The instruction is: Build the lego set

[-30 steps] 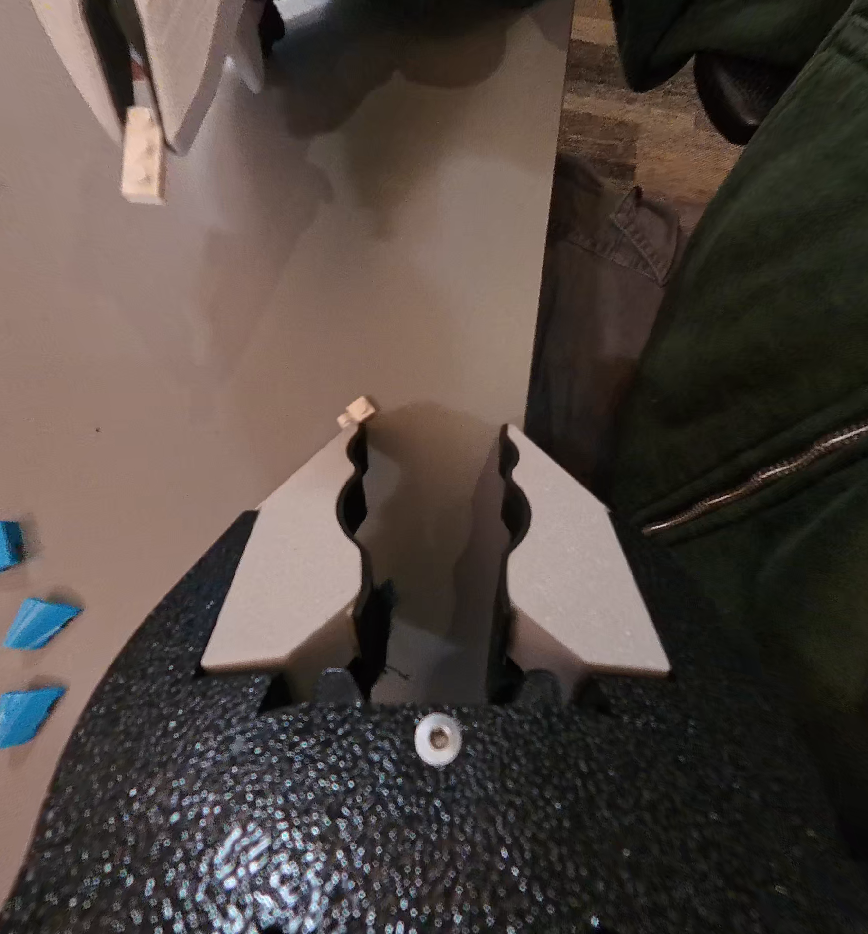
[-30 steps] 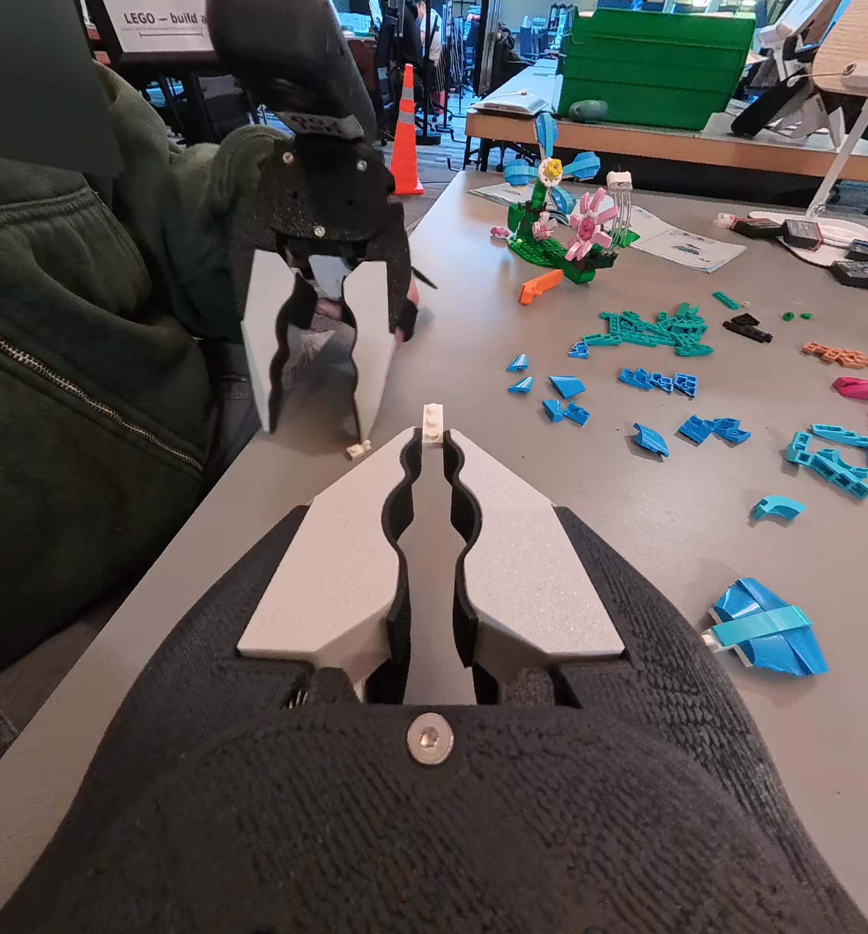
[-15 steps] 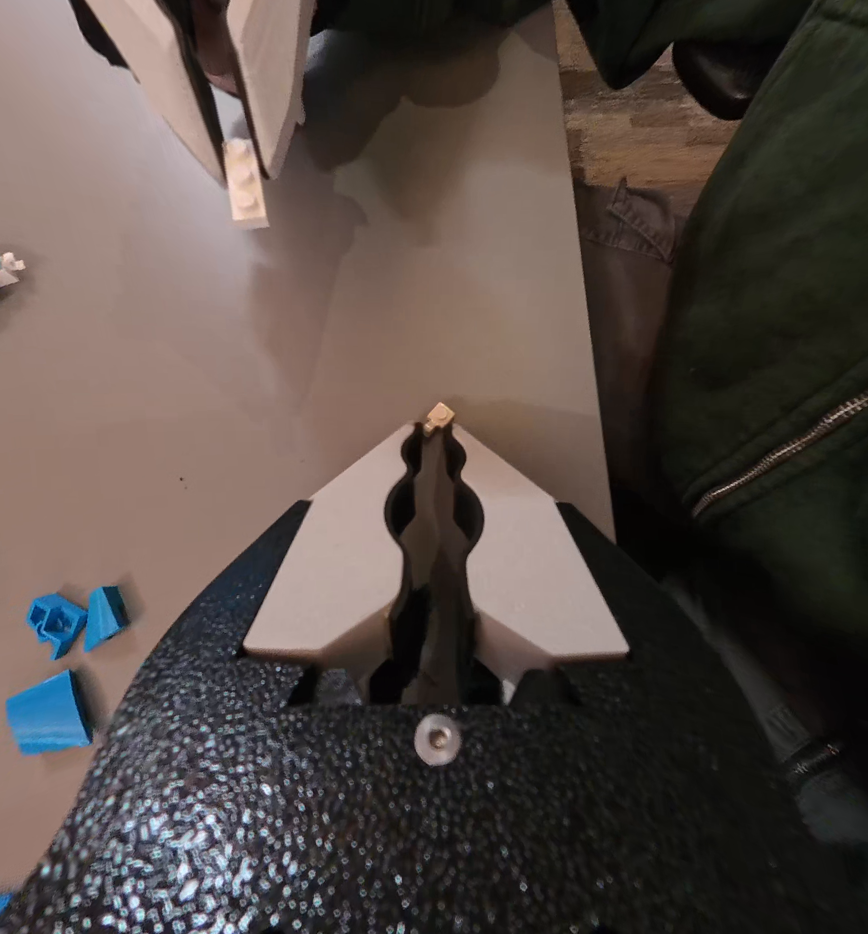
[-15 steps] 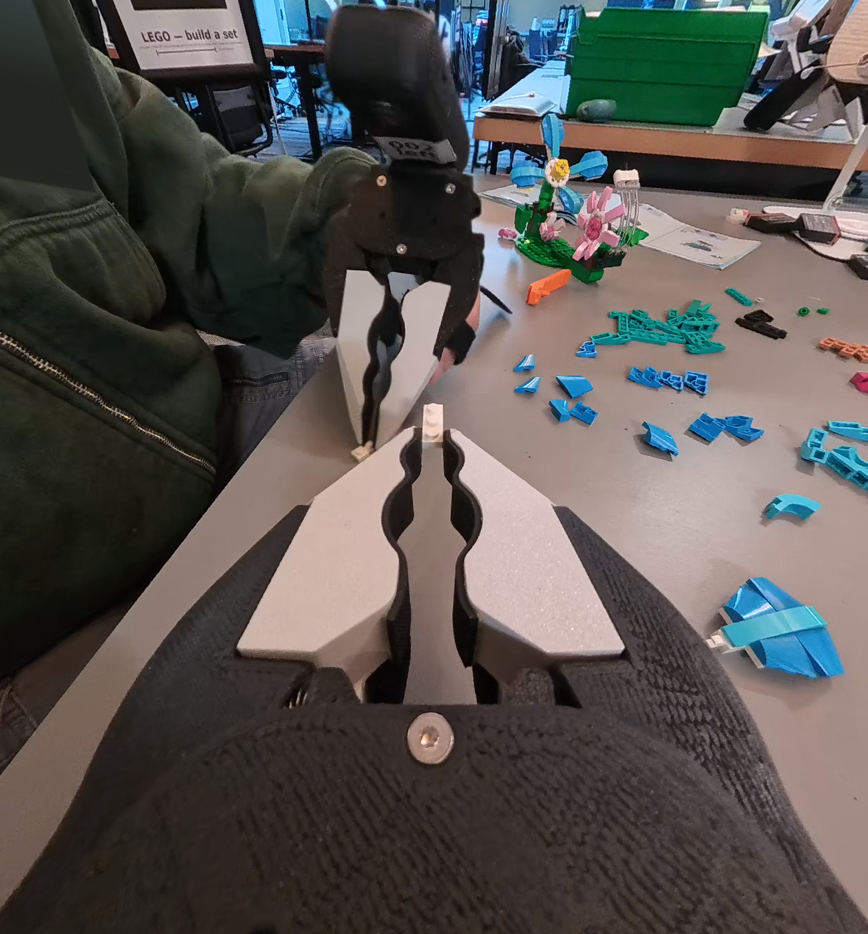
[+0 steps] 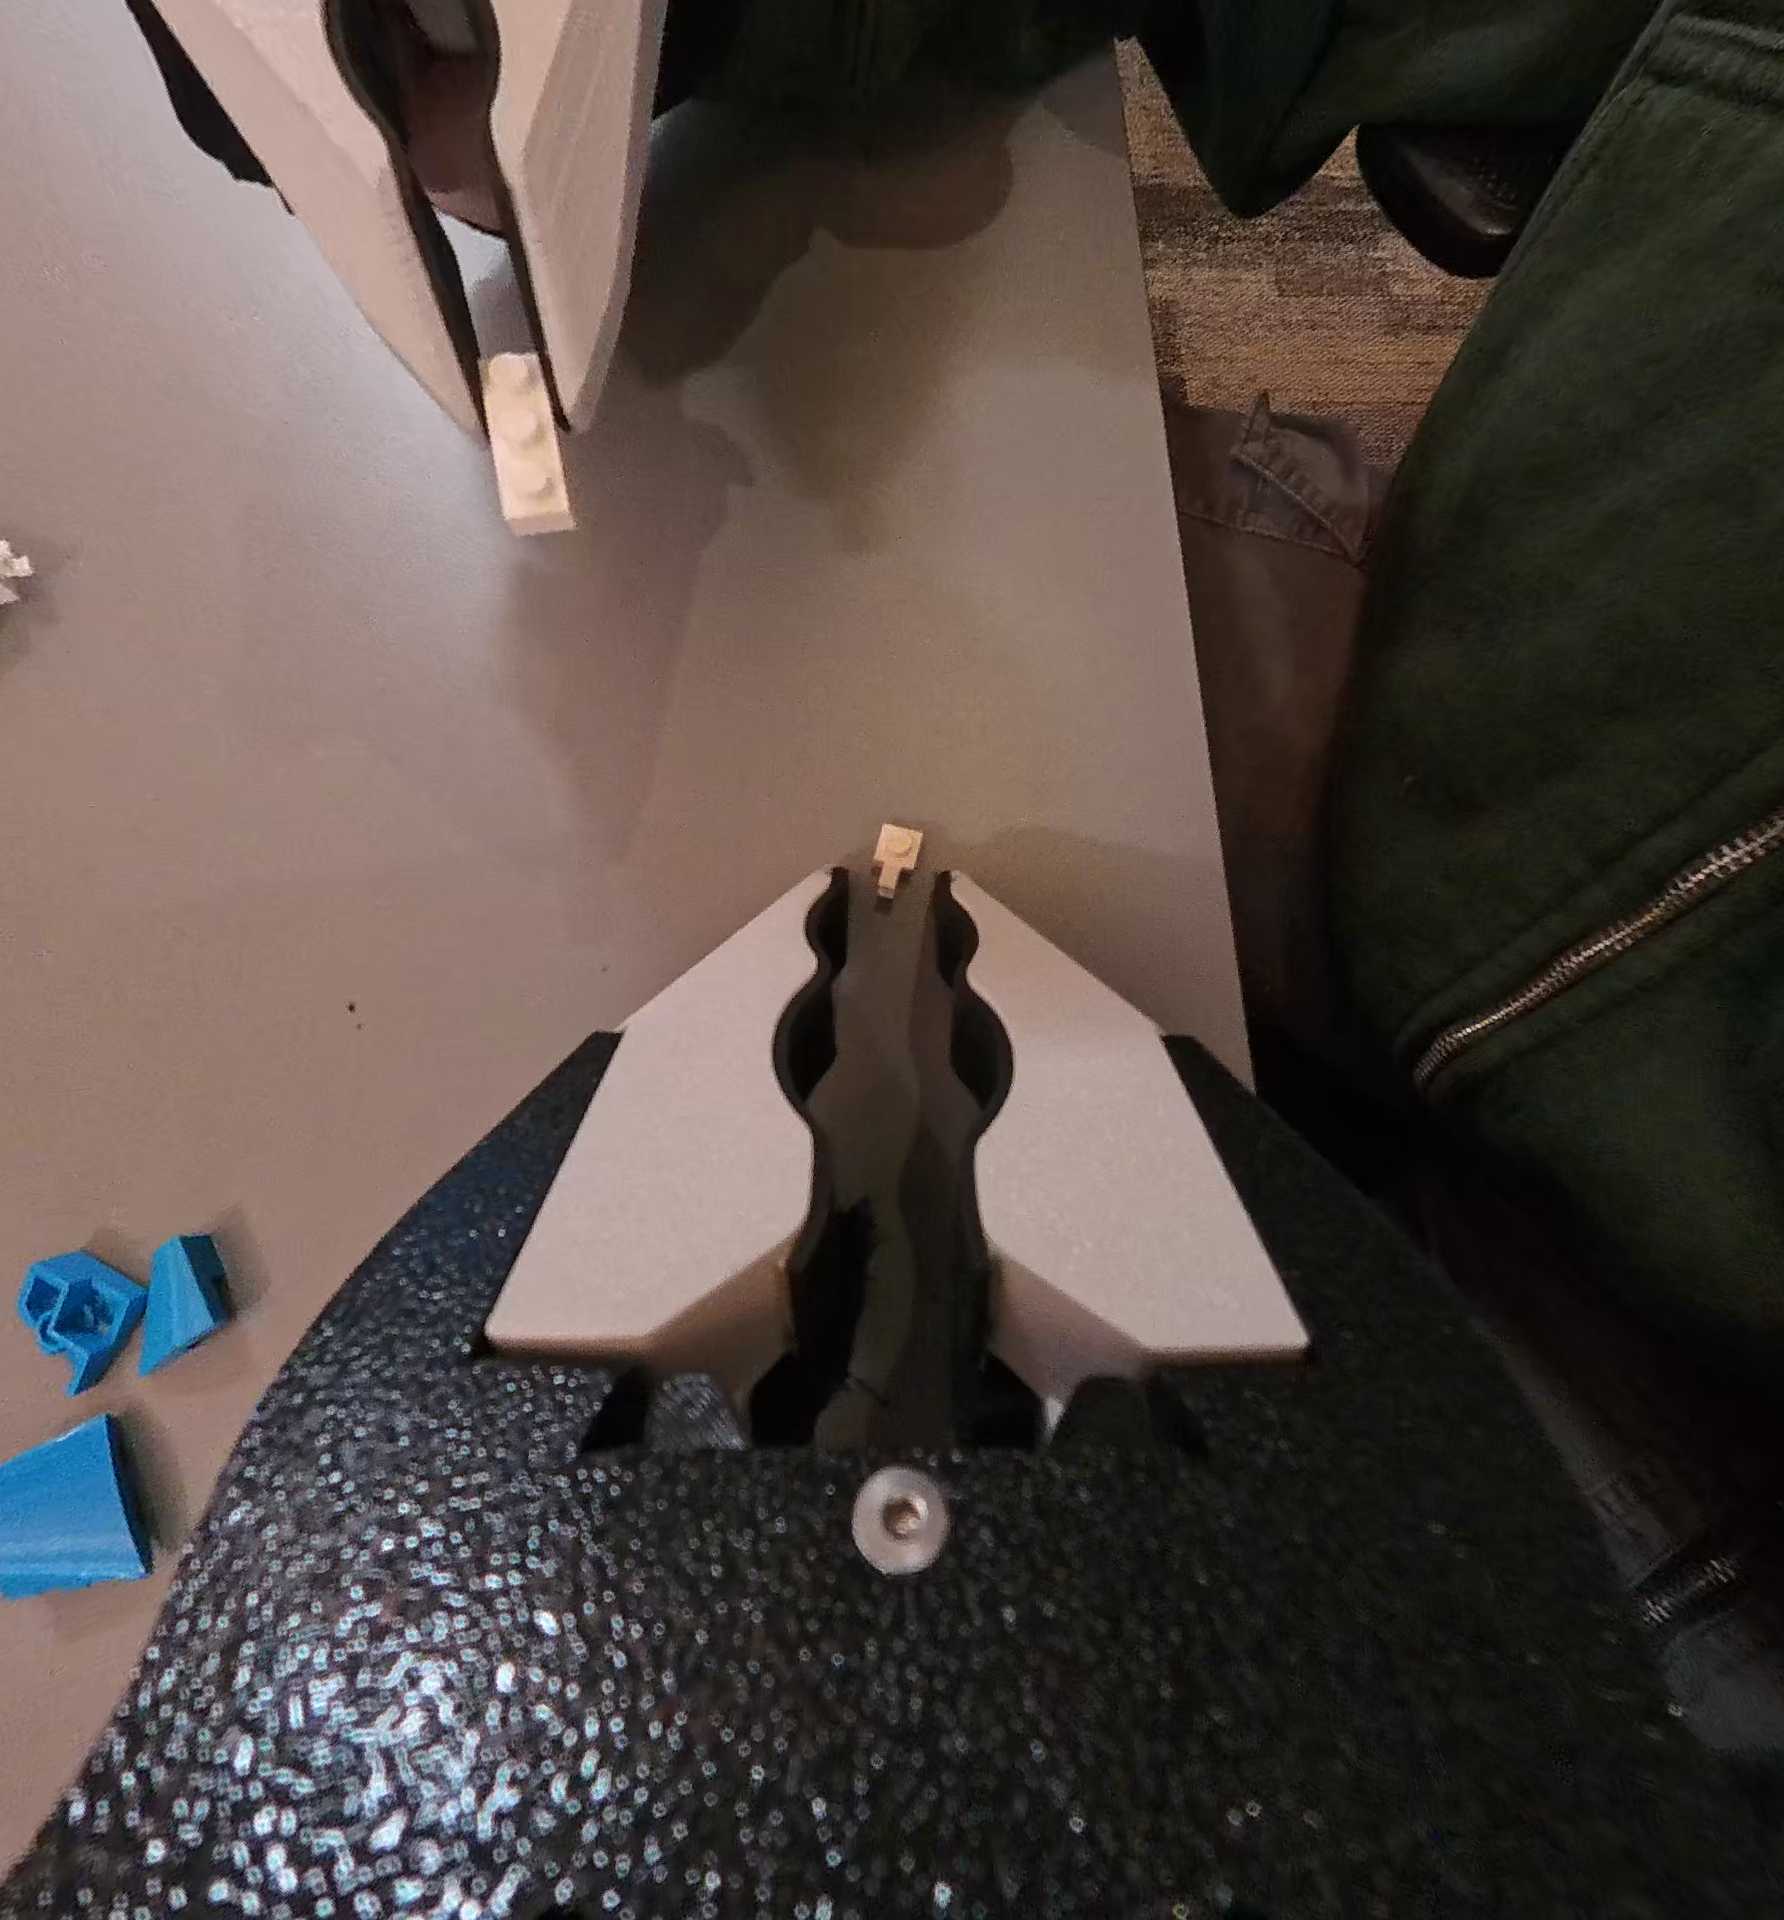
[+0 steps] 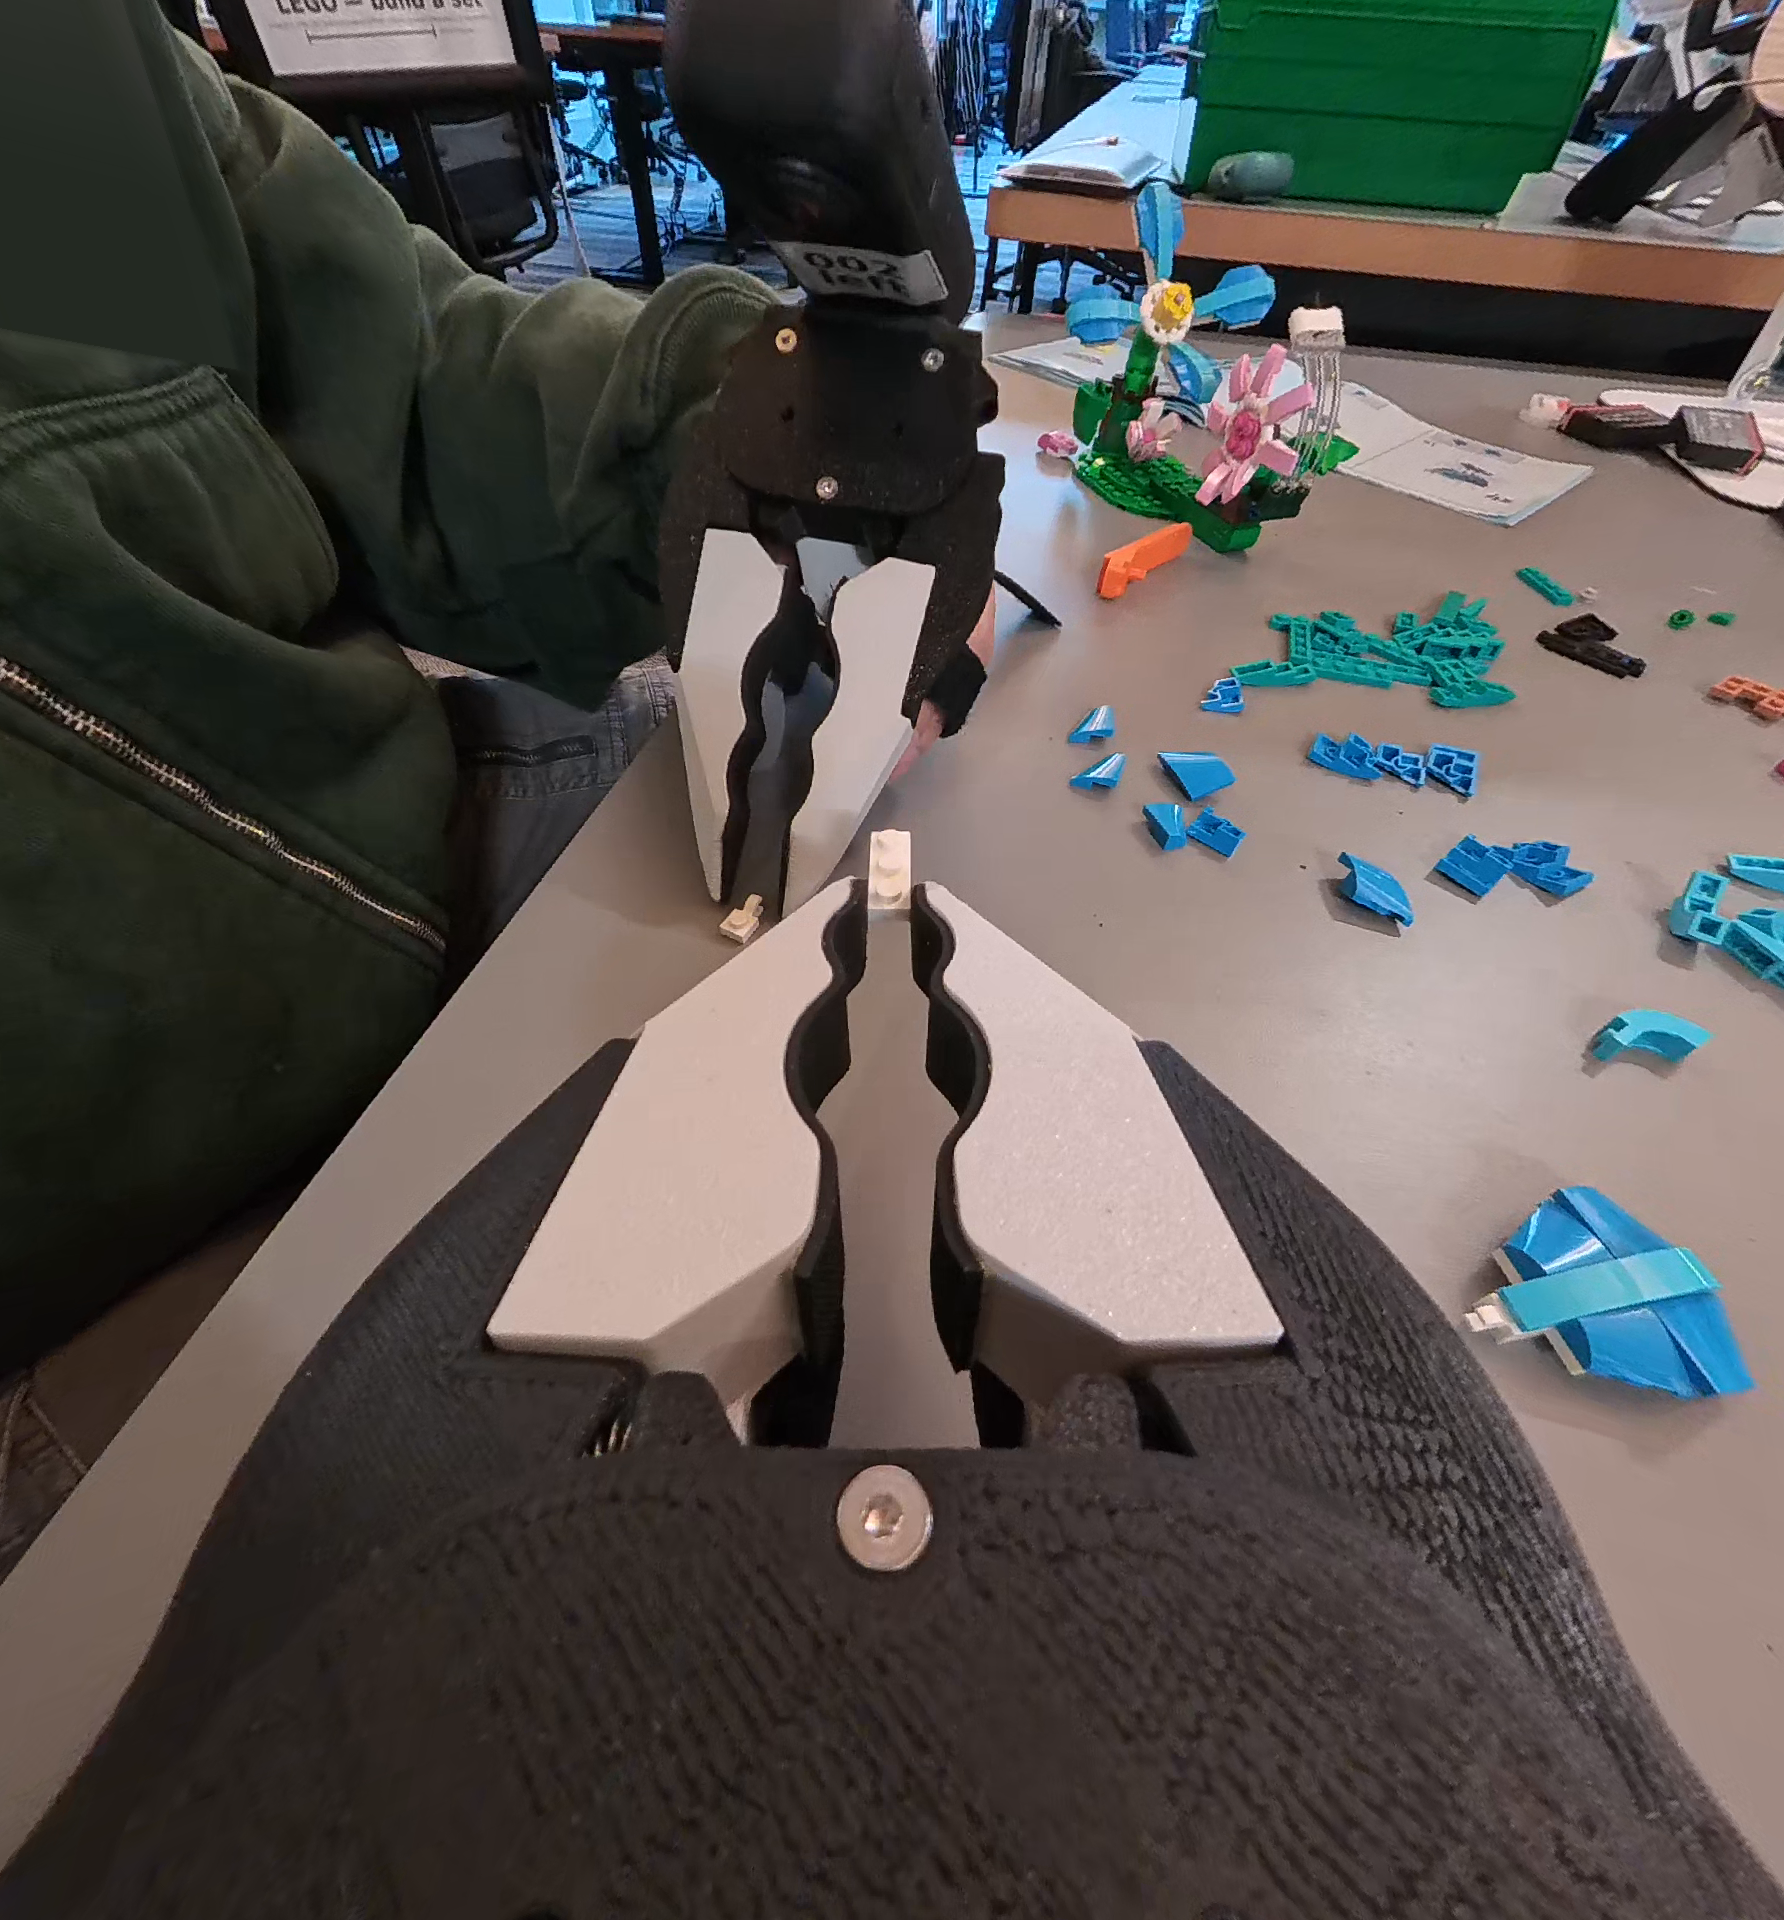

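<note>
1. Grey laminate covers the table [image 6: 1231, 1091], the largest thing in view; its near edge runs beside a person in a dark green zip jacket [image 6: 140, 831].
2. Black-bodied with pale grey fingers, the right claw [image 6: 890, 896] reaches forward low over the table. Its two tips are clamped on a small white two-stud plate [image 6: 889, 871], whose far end sticks out past them.
3. Held almost upright, tips down, the left claw [image 6: 753, 891] stands just beyond and left of the right claw. Its fingers are narrowly apart and grip nothing. In its own view the gap is plain, with a tiny cream one-stud clip piece [image 5: 893, 860] lying flat on the table just ahead of the tips, its stem pointing back between them without touching either finger.
4. A green, pink and blue brick flower model [image 6: 1200, 436] stands far back on the table, with a printed booklet [image 6: 1459, 468] beside it.
5. A blue and turquoise curved brick assembly [image 6: 1615, 1309] lies to the right of the right claw.
6. Teal plates in a heap [image 6: 1387, 649] lie mid-table.
7. Loose blue wedge bricks [image 6: 1194, 774] are scattered between the claws and that heap.
8. A single orange brick [image 6: 1142, 556] lies near the flower model.
</note>
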`<act>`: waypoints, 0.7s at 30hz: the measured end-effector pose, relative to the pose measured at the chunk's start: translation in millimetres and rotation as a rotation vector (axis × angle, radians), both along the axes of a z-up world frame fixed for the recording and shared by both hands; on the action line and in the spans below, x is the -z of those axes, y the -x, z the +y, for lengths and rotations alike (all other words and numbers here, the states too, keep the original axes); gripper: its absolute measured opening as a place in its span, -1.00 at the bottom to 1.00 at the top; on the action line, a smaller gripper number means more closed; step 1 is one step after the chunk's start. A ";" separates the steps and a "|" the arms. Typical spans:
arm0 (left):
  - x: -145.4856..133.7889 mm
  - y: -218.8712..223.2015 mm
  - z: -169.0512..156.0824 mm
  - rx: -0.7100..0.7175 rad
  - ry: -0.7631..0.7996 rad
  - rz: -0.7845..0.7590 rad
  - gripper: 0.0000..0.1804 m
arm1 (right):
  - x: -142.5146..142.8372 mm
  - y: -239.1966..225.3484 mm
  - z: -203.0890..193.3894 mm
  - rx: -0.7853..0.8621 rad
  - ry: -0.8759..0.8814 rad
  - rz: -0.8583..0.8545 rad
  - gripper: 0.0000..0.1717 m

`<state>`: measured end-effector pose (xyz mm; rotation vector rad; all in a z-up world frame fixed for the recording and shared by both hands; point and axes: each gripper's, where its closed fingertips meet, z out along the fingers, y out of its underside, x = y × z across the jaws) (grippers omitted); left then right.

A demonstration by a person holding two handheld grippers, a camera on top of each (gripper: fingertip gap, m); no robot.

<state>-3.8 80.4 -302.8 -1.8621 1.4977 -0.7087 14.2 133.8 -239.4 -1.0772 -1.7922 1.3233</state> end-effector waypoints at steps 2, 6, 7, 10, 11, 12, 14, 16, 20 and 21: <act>0.1 -0.1 1.3 0.000 -0.003 -0.001 -0.87 | 0.4 -0.1 -0.4 -0.001 -0.003 -0.002 -0.91; 0.1 -1.2 1.0 0.009 0.000 -0.005 -0.90 | 0.5 -0.1 -0.6 -0.003 -0.002 -0.003 -0.91; 0.0 -1.7 0.3 0.012 0.002 -0.006 -0.87 | 0.5 -0.2 -0.6 -0.004 0.000 -0.004 -0.91; -0.1 -2.9 -0.3 0.018 0.008 -0.011 -0.83 | 0.8 -0.3 -1.1 -0.006 -0.001 -0.006 -0.91; -0.1 -3.2 0.0 0.018 0.008 -0.012 -0.83 | 1.2 -0.3 -1.3 -0.007 -0.002 -0.009 -0.91; -0.2 -3.7 -0.1 0.020 0.010 -0.014 -0.83 | 1.5 -0.4 -1.6 -0.008 -0.003 -0.010 -0.91; -0.1 -4.1 0.2 0.020 0.010 -0.014 -0.83 | 1.8 -0.4 -1.9 -0.009 -0.006 -0.012 -0.91; -0.1 -3.9 0.0 0.019 0.012 -0.014 -0.84 | 2.0 -0.5 -2.1 -0.011 -0.006 -0.013 -0.91; -0.1 -1.5 -0.4 0.008 0.014 -0.012 -0.86 | 2.0 -0.6 -2.1 -0.011 -0.004 -0.014 -0.91; -0.1 -0.7 -0.2 0.005 0.010 -0.015 -0.88 | 2.2 -0.7 -2.3 -0.012 -0.005 -0.014 -0.91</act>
